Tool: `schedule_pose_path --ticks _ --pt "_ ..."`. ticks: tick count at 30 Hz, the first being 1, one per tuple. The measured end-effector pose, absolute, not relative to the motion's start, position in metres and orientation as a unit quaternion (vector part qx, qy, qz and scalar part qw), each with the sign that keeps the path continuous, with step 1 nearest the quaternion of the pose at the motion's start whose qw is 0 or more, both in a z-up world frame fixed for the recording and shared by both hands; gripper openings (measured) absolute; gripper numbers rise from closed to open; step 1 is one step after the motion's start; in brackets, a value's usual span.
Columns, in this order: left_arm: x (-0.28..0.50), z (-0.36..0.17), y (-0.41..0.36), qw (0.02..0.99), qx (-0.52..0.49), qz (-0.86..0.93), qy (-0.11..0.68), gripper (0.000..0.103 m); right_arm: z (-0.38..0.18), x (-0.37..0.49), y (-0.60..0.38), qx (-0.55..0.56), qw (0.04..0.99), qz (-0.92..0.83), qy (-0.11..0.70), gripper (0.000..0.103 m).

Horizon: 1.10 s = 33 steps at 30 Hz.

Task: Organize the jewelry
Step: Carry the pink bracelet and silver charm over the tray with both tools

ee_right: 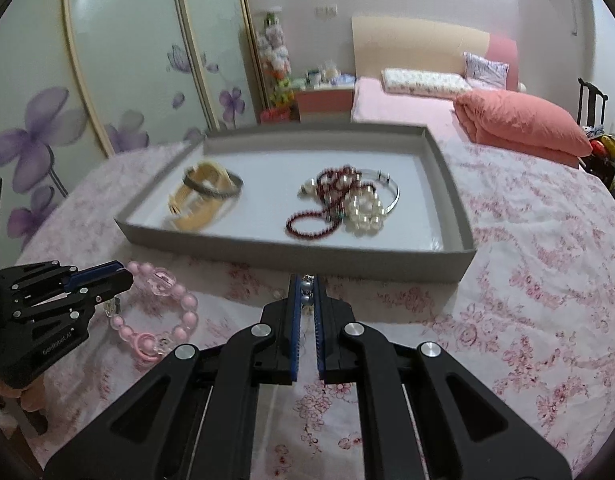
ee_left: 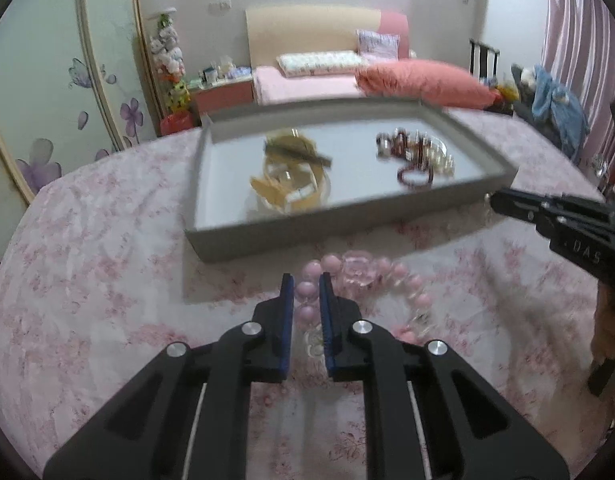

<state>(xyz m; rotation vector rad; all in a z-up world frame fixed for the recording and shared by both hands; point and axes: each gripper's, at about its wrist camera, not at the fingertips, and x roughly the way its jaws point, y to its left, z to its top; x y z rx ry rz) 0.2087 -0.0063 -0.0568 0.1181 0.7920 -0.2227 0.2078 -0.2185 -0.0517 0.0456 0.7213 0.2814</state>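
The left gripper [ee_left: 306, 292] has its two blue-padded fingers closed to a narrow gap around a strand of the pink bead bracelet [ee_left: 371, 292], with a pink bead sitting right between the pads; it looks clamped on that strand. The rest of the loop trails away to the gripper's right and slightly ahead, lying on the floral pink cloth [ee_left: 107, 260], with a clear faceted bead at its far side. The loop's long axis therefore runs across the gripper's line of sight, not along it.

The right gripper [ee_right: 306, 294] is likewise nearly closed, pinching a small piece with grey-blue pearl-like beads [ee_right: 306, 290] between its pads. It is too small to tell whether this is an earring or a short chain. In the right wrist view the left gripper lies well to the left of the right one.

Straight ahead of both grippers, just beyond their fingertips, stands the grey tray [ee_right: 347, 256], its near wall running crosswise. Inside, ahead and left of the right gripper, lie a gold mesh watch band and a dark bangle [ee_right: 211, 188]. Ahead and slightly right lies a heap of dark red beads, white pearls and a silver bangle [ee_right: 347, 200].

The coming move probably turns on lifting over that near wall. The right gripper sits nearer to it, so its piece likely goes in first.
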Motion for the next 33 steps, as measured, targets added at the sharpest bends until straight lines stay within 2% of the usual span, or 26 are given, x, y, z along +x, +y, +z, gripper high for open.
schedule_pose_path --ticks 8,20,33 --pt "0.192 -0.019 0.003 0.939 0.021 -0.12 0.322 0.013 -0.028 0.193 -0.225 0.055 0.945 0.144 0.287 0.007" --pt "0.177 0.011 -0.001 0.959 0.007 -0.106 0.262 0.013 -0.004 0.177 -0.228 0.07 0.965 0.135 0.216 0.007" --pt "0.171 0.029 -0.004 0.973 0.015 -0.066 0.222 0.013 0.013 0.165 -0.214 0.034 0.981 0.117 0.15 0.007"
